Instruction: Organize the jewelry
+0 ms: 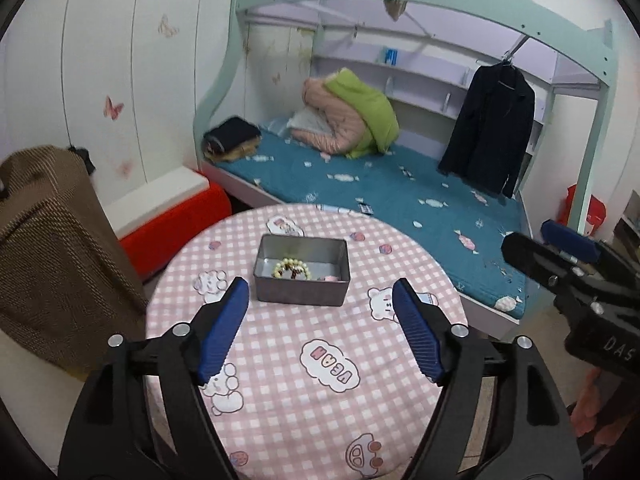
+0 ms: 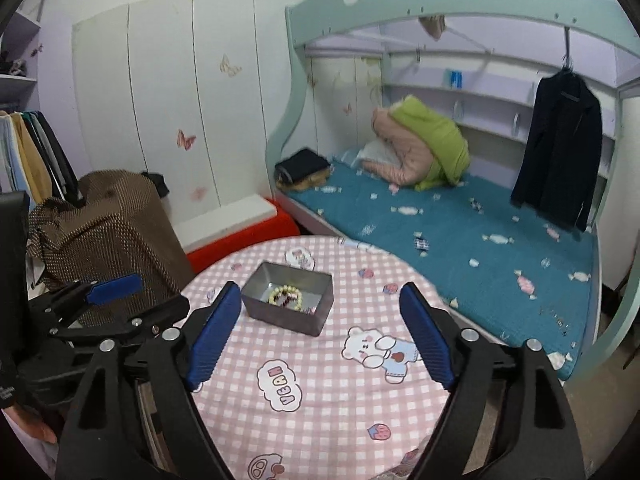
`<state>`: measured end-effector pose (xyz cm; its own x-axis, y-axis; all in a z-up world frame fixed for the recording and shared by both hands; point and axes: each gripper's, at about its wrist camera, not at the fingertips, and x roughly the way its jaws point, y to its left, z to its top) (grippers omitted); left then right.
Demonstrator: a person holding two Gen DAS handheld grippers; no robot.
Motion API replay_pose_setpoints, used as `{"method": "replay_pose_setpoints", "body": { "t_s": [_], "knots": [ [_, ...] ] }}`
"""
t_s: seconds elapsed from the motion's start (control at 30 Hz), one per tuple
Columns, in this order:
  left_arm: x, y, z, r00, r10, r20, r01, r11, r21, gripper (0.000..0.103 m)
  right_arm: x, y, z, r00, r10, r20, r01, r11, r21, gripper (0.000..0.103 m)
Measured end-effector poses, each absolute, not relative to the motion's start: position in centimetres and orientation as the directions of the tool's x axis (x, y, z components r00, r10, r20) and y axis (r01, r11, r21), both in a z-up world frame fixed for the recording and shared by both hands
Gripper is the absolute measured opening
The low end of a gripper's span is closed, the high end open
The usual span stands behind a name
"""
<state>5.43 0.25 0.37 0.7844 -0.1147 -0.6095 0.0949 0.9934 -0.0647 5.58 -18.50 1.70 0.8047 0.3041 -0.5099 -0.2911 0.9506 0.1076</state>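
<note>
A grey metal tin [image 1: 301, 293] [image 2: 280, 318] sits open on the round table with the pink checked cloth [image 1: 312, 400] [image 2: 320, 408]. Inside it lie a pale bead bracelet [image 1: 291, 268] [image 2: 285, 297], a darker beaded piece and something small and pink. My left gripper [image 1: 320, 300] hangs open above the near side of the table, short of the tin, nothing between its blue pads. My right gripper [image 2: 320, 306] is open too and empty, also back from the tin. Each gripper shows at the side of the other's view.
Behind the table stands a bunk bed with a blue mattress [image 1: 400, 192], folded quilts [image 1: 352, 120] and a dark jacket [image 1: 488, 136] on a hanger. To the left are a brown covered chair [image 1: 52, 240] and a red and white box [image 1: 172, 216].
</note>
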Motion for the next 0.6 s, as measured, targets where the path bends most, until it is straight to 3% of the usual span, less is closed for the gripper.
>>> {"method": "replay_pose_setpoints", "body": {
  "t_s": [0.27,0.6],
  "knots": [
    [1.4,-1.0,3.7,0.854,-0.094,-0.513,0.095,0.995,-0.024,0.081,1.9,-20.0,4.3,0.859,0.302,-0.413,-0.283,0.953,0.107,0.094],
    [-1.5,-1.8,5.8,0.900,-0.075,-0.430,0.084,0.996,0.003,0.081,-0.6,-20.6,6.0,0.899,0.301,-0.319,-0.294,0.953,0.071,0.095]
  ]
}}
